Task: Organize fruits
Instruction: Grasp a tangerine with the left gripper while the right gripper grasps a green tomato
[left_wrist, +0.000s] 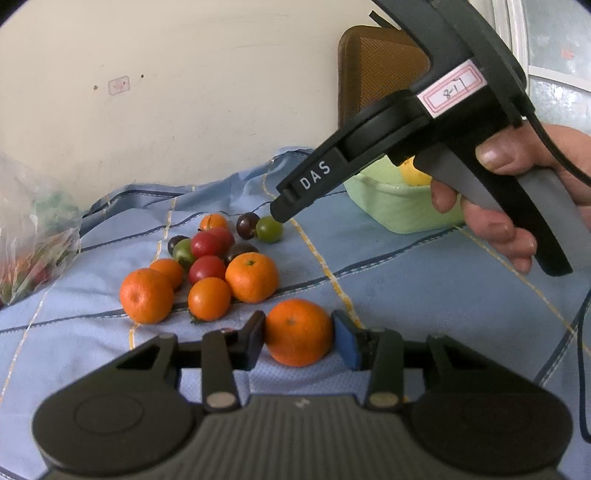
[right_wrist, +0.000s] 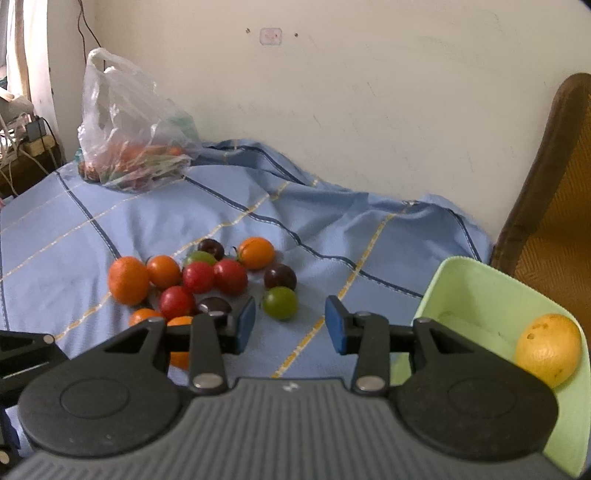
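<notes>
On the blue checked cloth (right_wrist: 332, 229): fruit lies in one loose cluster, with the wall behind.
Oranges: four by my count in the left wrist view, three in the cluster (left_wrist: 252, 277) and one apart (left_wrist: 298, 336), nearest my left claw.
Small orange tomatoes: three in that view, one at the far edge (left_wrist: 213, 222).
Red tomatoes: three (right_wrist: 198, 277), touching one another mid-cluster.
Green tomatoes: two; one (right_wrist: 280, 302) sits just right of the cluster, the other (right_wrist: 199, 257) is tucked among the reds.
Dark purple tomatoes: three (right_wrist: 280, 277) in the right wrist view.
Green bin (right_wrist: 476, 295): stands at the right edge of the cloth and holds one yellow fruit (right_wrist: 548, 349); nothing else shows inside.
Plastic bag (right_wrist: 129, 125): stands at the far left by the wall, with reddish and green contents I cannot identify.
Left claw (left_wrist: 298, 338): both pads press the sides of the apart orange, which rests on the cloth.
Right claw (right_wrist: 290, 326): fingers spread wide, gripping nothing, just short of the lone green tomatoes.
Left wrist view only: my hand (left_wrist: 517, 206) on the right tool, its tip by that green tomato.
Right wrist view only: the whole bag and the bin's inside.
</notes>
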